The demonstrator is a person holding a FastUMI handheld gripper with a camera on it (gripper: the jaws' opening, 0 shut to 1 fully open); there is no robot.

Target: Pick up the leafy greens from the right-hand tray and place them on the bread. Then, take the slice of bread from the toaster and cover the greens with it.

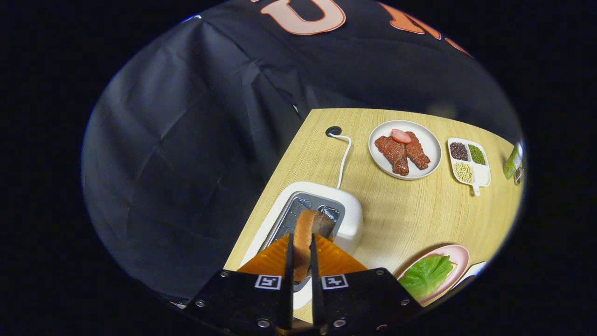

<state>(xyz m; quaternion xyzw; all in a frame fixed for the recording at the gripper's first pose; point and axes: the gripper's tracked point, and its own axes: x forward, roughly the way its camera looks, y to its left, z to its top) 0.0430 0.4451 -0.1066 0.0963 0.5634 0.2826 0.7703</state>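
Toaster [347, 210] near left on table [410, 219], cord [344, 158] running far. Gripper [301, 261] pinches bread slice [304, 238] above slot, both fingers pressed on it. Right: meat plate [431, 149], bean tray [482, 175]; near right, leafy greens [426, 276] on pink plate [459, 256].

A staged kitchen setup inside a booth: black cloth wall [186, 154] behind a pale wood surface [410, 214] carrying a toaster [347, 210], a plate of meat [431, 149] and a divided bean dish [482, 175].
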